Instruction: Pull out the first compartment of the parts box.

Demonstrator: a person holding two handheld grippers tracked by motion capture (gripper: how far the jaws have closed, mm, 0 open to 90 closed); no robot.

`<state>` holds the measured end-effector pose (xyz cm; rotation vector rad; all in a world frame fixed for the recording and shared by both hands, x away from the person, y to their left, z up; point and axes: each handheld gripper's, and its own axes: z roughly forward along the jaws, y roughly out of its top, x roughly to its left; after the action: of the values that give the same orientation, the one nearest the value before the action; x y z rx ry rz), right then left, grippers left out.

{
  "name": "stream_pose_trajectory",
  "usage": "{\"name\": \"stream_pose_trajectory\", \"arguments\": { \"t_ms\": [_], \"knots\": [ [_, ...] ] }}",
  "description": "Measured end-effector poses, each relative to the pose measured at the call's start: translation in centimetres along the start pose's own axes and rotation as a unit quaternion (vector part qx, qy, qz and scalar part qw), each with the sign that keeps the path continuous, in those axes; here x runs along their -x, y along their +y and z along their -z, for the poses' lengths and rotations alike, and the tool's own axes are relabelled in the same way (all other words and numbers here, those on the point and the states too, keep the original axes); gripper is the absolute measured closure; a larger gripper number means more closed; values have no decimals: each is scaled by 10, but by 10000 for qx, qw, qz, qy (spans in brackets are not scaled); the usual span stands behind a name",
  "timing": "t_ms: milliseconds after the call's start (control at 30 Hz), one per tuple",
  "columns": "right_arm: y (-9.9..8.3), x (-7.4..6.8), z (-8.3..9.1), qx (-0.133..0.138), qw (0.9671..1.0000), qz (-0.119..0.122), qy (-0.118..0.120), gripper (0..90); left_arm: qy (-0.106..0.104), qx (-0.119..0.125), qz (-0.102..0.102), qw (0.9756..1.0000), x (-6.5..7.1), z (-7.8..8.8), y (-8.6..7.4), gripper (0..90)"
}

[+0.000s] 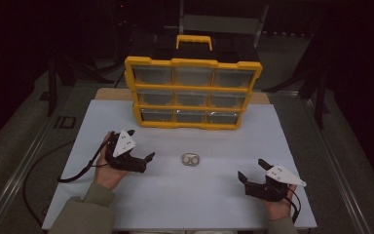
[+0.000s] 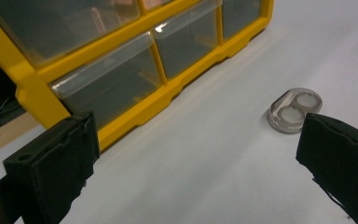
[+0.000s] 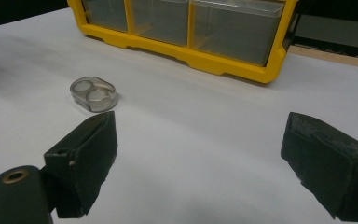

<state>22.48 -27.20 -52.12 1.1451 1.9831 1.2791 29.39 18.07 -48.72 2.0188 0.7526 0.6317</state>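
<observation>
Left gripper [image 1: 139, 146]: jaws spread wide, nothing held, hovering over the white table [image 1: 190, 195]. Right gripper [image 1: 254, 171]: jaws likewise wide apart, empty, low over table near its front right.

Between the 2 grippers, well apart from both: 1 small clear case [image 1: 191, 159] lying flat on the table, oval, with 2 round wells side by side. Seen in left gripper view [image 2: 294, 110] just beyond the right-hand jaw, and in right gripper view [image 3: 93, 94] past the left-hand jaw. Contents of wells too small to tell.

Behind the case, at table's far edge: 1 yellow organiser [image 1: 193, 92] standing upright, black body, 1 yellow carry handle [image 1: 194, 41] on top. Front holds 9 clear drawers in 3 rows of 3, all pushed in. Drawer contents not discernible through the plastic.
</observation>
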Motion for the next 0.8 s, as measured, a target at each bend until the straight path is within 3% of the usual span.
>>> {"name": "stream_pose_trajectory", "arguments": {
  "t_ms": [800],
  "knots": [
    [-1,0,-1,-15,10000,11,17,108,-26,-70,-341,9994,-9,-32,26,3]
  ]
}}
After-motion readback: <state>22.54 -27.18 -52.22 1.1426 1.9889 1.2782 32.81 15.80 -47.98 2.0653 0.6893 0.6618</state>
